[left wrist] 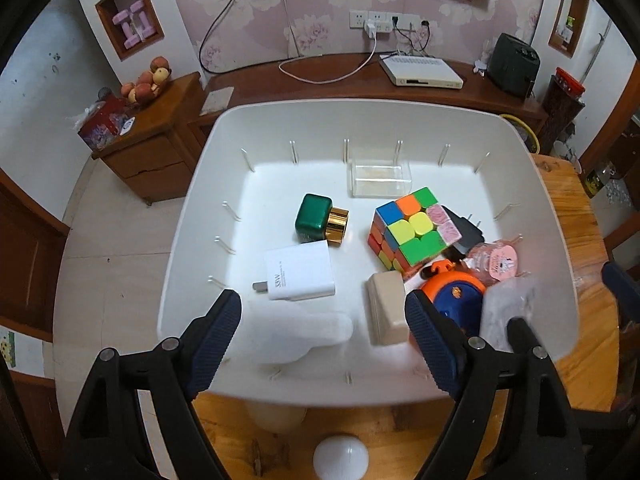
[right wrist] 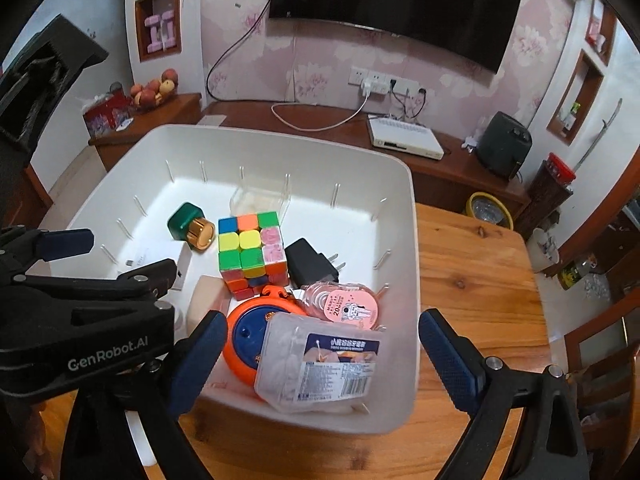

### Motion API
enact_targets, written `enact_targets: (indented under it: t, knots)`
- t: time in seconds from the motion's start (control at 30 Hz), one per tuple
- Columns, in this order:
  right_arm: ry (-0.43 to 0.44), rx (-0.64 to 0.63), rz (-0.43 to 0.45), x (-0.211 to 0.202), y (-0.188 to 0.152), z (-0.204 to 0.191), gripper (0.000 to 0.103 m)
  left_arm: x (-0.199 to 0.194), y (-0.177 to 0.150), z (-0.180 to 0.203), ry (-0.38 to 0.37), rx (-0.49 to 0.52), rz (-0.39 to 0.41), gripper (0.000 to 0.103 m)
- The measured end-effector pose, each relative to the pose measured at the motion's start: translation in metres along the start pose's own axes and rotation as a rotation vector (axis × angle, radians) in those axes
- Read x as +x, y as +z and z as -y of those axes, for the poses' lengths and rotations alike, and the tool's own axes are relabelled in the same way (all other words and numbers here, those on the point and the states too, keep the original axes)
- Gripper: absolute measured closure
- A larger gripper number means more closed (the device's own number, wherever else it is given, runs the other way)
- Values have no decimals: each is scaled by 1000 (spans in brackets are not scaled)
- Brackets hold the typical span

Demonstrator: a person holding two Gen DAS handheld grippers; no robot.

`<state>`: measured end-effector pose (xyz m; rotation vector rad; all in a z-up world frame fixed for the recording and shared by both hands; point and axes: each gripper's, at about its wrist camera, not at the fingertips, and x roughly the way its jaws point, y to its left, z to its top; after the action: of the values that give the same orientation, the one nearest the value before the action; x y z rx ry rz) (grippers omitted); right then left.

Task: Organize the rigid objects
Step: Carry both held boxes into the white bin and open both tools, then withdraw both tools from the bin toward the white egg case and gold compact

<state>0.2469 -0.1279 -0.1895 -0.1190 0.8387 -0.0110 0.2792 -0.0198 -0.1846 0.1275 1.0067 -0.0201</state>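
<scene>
Hovering over the white bin [left wrist: 552,208], my left gripper [left wrist: 324,320] and right gripper [right wrist: 324,344] both have their jaws apart, holding nothing. Inside the bin lie a cube [left wrist: 412,232], green bottle [left wrist: 316,220], white charger [left wrist: 300,276] and orange disc [right wrist: 244,340]; the bin rests on the wooden worktop [right wrist: 480,280].

White bin [left wrist: 192,216] showing on tan wood table [right wrist: 480,280]. Cube [left wrist: 408,232] showing multicolour squares, two of them pink patterned. Bottle [left wrist: 314,218] green, cap [left wrist: 338,226] gold. Charger [left wrist: 300,276] white; adapter [right wrist: 310,262] black. Round toy [right wrist: 244,340] orange, blue centre.
</scene>
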Motion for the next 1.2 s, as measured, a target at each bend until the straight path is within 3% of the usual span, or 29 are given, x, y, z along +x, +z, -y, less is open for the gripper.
enact_targets:
  t: [0.13, 0.3, 0.53, 0.83, 1.13, 1.2]
  knots:
    - [-21, 16, 66, -24, -6, 4, 6, -20, -13, -5, -5, -10, 35, 17]
    - [-29, 21, 86, -45, -23, 4, 6, -40, -36, -14, -3, -34, 57, 17]
    - [11, 35, 54, -65, -59, 5, 6, -55, -77, -30, -4, -84, 45, 17]
    - [27, -6, -12, -78, -115, -8, 9, -47, -122, -21, -20, -67, -9, 17]
    - [26, -6, -97, -72, -154, -3, 9, -24, -136, -1, -40, -23, -51, 17]
    - [31, -5, -117, -69, -161, -2, 13, -17, -137, 3, -44, -16, -63, 17]
